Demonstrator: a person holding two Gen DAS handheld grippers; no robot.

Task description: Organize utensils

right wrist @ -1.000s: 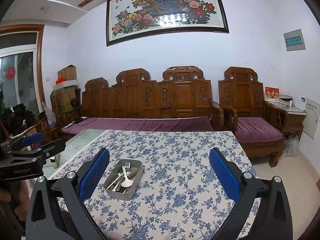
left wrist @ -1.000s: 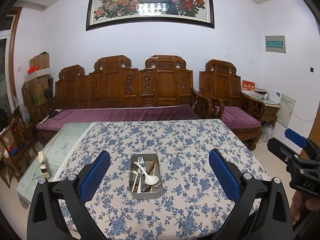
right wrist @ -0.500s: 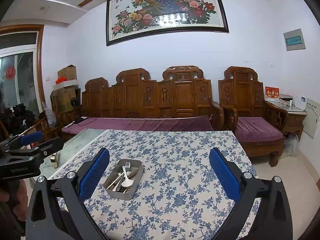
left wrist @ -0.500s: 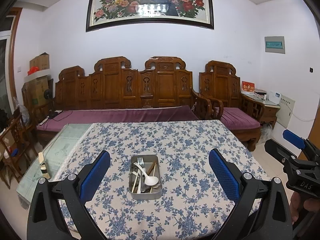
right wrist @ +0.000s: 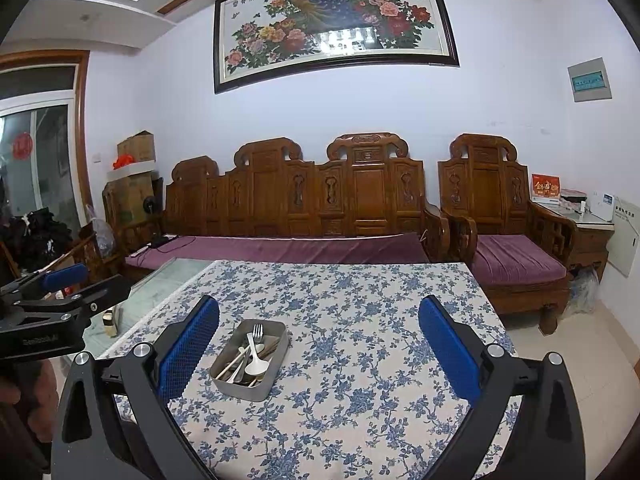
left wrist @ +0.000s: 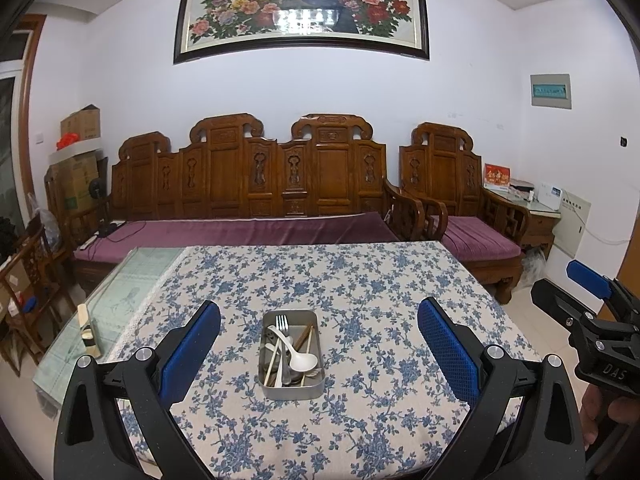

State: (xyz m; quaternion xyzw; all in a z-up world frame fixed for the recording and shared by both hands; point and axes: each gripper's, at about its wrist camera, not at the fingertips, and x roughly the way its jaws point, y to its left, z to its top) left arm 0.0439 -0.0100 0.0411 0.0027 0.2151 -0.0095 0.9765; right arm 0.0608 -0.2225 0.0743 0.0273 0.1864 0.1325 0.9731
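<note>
metal tin (left wrist: 291, 354) of utensils, window (right wrist: 38, 156) only in right wrist view

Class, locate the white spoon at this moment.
The white spoon lies inside the metal tin on the floral tablecloth, atop the fork and chopsticks; in the left wrist view, centred between the open left claw fingers.

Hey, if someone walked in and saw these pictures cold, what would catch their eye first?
Probably the metal tin near the front of the flowered tablecloth, holding a jumble of utensils with a white spoon on top. Framing it are the blue pads of the open left claw; the right claw is open too. Behind, a big peacock painting hangs above a carved wooden sofa.
</note>
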